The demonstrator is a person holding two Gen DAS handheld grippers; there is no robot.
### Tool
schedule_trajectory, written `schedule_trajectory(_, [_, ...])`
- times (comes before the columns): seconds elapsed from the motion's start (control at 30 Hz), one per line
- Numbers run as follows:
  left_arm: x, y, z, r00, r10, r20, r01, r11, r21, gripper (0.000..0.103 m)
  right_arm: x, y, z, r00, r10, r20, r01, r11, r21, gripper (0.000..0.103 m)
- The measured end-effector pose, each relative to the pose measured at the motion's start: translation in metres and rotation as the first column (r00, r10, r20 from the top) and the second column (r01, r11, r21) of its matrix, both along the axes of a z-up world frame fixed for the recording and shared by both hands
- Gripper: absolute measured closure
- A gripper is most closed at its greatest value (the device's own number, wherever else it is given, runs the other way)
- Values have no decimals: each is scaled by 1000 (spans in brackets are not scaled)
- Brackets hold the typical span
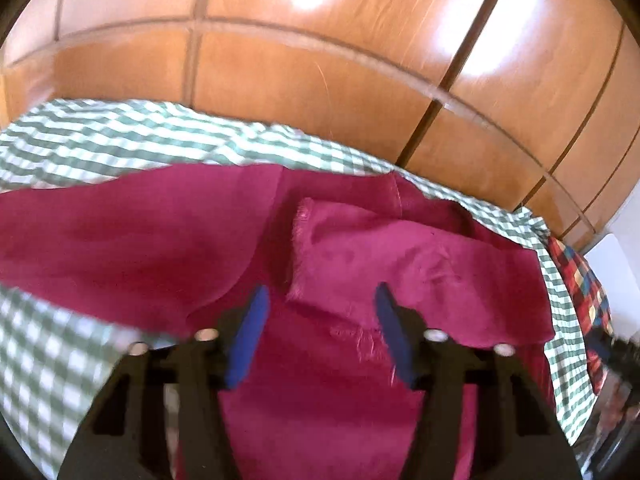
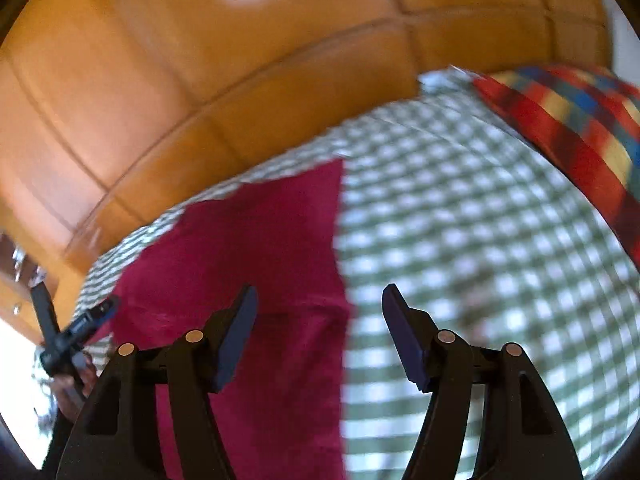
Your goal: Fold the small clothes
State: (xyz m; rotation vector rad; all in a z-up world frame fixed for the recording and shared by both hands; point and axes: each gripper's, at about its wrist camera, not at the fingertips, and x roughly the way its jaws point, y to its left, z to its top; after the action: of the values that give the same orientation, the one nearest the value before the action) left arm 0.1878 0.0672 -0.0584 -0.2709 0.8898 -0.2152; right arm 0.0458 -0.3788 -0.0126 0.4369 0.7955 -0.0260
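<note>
Your left gripper has its two blue fingers well apart, and nothing is between them. It hangs over the crimson cloth, which lies spread on the green-and-white checked bedsheet. On this cloth one part is folded over: a lighter, pinkish flap with a frayed edge lies on top of the darker layer, just in front of the fingertips. I cannot tell if the fingers touch the fabric.

Your right gripper is also spread wide and holds nothing. In the right wrist view the straight right edge of the crimson cloth runs between the two fingers, so the left finger is over the cloth and the right finger is over the bare checked bedsheet. This picture is blurred, so fine details are not clear.

At the far right of the bed there is a red, blue and yellow plaid pillow. Behind the bed stands a wooden wardrobe with panel doors. In the right wrist view your left gripper appears at the lower left, near the corner of the cloth.

No container shows in either view; the cloth rests directly on the sheet.
</note>
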Motion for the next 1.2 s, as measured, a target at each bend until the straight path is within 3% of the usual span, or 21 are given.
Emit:
schedule_trajectory(0.13, [31, -11, -16, 998, 3, -60, -2, 1000, 22, 55, 10, 1, -5, 1000, 9, 12, -9, 1000, 8, 43])
schedule_trajectory(0.17, [38, -13, -20, 997, 3, -75, -1, 1000, 19, 60, 13, 7, -3, 1000, 17, 17, -17, 1000, 7, 43])
schedule_trajectory(0.23, [44, -16, -25, 996, 4, -89, -1, 999, 35, 88, 27, 17, 2, 999, 40, 30, -40, 999, 7, 47])
schedule_trajectory(0.33, [38, -18, -16, 999, 0, -44, 0, 1000, 9, 94, 54, 42, 11, 995, 82, 49, -81, 997, -18, 47])
schedule_trajectory(0.43, [24, -23, -1, 1000, -9, 19, 9, 1000, 5, 94, 92, 68, 11, 993, 112, 30, -108, 989, -105, 47])
schedule_trajectory(0.53, [16, -29, 8, 998, -11, 64, 6, 997, 75, 94, 131, 78, -8, 994, 93, -53, -101, 979, -175, 47])
schedule_trajectory(0.63, [23, -25, -10, 999, 43, 13, -44, 988, 147, 92, 156, 69, -44, 985, 9, -170, -53, 965, -256, 47])
schedule_trajectory(0.7, [30, -27, -28, 997, 71, -30, -63, 973, 223, 90, 153, 66, -55, 993, 8, -118, -40, 961, -275, 45])
schedule_trajectory(0.8, [26, -26, -33, 996, 83, -16, -77, 970, 231, 86, 143, 73, -58, 998, 15, -65, -36, 943, -330, 44])
schedule_trajectory(0.97, [5, -26, -1, 988, 117, 97, -137, 961, 238, 76, 143, 78, -60, 999, 7, -42, -21, 935, -353, 42])
schedule_trajectory(1.03, [0, -31, 4, 987, 122, 107, -146, 956, 254, 76, 143, 81, -60, 999, 4, -40, -19, 931, -365, 41])
schedule_trajectory(1.1, [-10, -31, 16, 984, 126, 130, -152, 965, 216, 76, 144, 80, -59, 999, -4, -42, -12, 927, -374, 39])
schedule_trajectory(1.2, [-33, -29, 36, 972, 140, 188, -176, 966, 191, 60, 142, 83, -56, 998, -13, -60, -13, 914, -407, 34])
